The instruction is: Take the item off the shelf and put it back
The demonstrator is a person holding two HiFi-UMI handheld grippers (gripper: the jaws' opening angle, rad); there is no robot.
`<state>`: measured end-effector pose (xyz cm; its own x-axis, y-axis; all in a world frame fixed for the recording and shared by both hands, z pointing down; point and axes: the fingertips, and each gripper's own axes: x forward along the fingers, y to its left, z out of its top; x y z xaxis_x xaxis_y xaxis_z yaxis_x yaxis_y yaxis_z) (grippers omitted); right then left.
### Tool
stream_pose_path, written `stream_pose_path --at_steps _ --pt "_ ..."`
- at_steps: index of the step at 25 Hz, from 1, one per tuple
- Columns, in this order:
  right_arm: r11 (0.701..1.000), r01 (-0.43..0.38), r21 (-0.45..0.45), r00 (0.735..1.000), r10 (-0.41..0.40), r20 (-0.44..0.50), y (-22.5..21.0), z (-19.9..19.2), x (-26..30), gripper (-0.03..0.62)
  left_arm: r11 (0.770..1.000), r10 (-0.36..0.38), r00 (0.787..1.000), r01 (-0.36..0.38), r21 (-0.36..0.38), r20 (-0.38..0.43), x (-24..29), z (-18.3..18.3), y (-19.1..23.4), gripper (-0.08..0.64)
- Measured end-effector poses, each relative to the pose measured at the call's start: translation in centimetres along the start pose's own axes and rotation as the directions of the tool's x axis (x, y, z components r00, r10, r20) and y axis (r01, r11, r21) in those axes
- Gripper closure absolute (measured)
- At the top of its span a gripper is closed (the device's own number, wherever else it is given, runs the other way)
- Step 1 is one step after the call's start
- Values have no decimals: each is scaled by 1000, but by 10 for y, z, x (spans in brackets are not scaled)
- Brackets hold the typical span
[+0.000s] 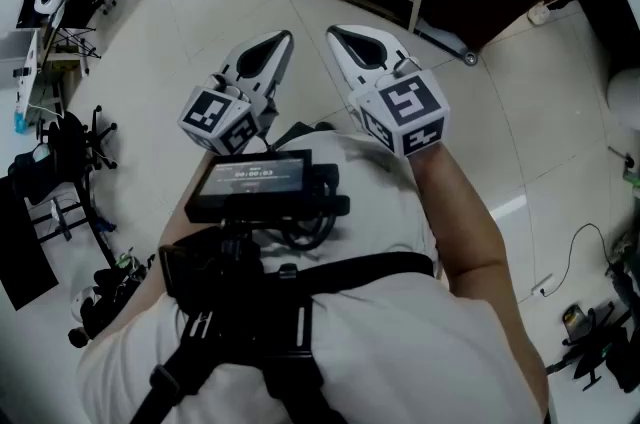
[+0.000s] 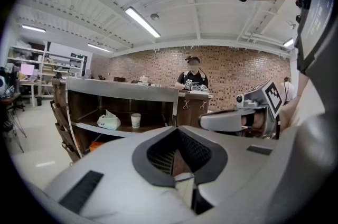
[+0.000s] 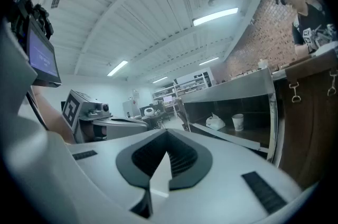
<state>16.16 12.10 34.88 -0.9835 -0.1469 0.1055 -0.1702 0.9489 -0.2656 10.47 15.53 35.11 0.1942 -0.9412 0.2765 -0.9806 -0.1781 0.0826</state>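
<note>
Item: a paper cup [image 2: 135, 120] stands upright on the middle board of the shelf [image 2: 121, 90], with a crumpled white bag [image 2: 108, 121] just beside it at its 9 o'clock. Which of the two the task means cannot be told, though the cup looks the easier to grip. Neither is touched. Left hand-held gripper [image 2: 177, 153]: jaws together, nothing between them. Right hand-held gripper [image 3: 165, 157]: likewise closed and empty. Both are held near the person's chest, well apart from the shelf, which lies at 12 o'clock in the head view. Assessment: the reach has not begun. Recommended: open the chosen jaws wide before arriving, come in level under the top rail, and straddle the cup at mid-height. Close gently, since paper walls will likely crush, then lift straight up, clear of the bag.
</note>
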Motion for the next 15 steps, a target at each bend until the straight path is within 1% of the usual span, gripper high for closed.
stream_pose_path --at_steps 4,7,11,15 --pt "1000 -7 5 1000 7 -5 -2 -2 1 584 1000 -1 1000 1 -4 -10 1 7 -10 555" --pt "1000 -15 13 1000 15 -17 -1 -8 7 584 1000 12 1000 -12 -6 -11 -4 5 -4 555" --pt "1000 -26 12 999 27 -46 0 -16 23 584 999 37 999 -38 -35 -27 -10 -6 18 555" --pt "1000 -1 -1 997 1 -82 -10 -22 44 584 997 39 999 -41 -67 -32 -1 -17 49 555"
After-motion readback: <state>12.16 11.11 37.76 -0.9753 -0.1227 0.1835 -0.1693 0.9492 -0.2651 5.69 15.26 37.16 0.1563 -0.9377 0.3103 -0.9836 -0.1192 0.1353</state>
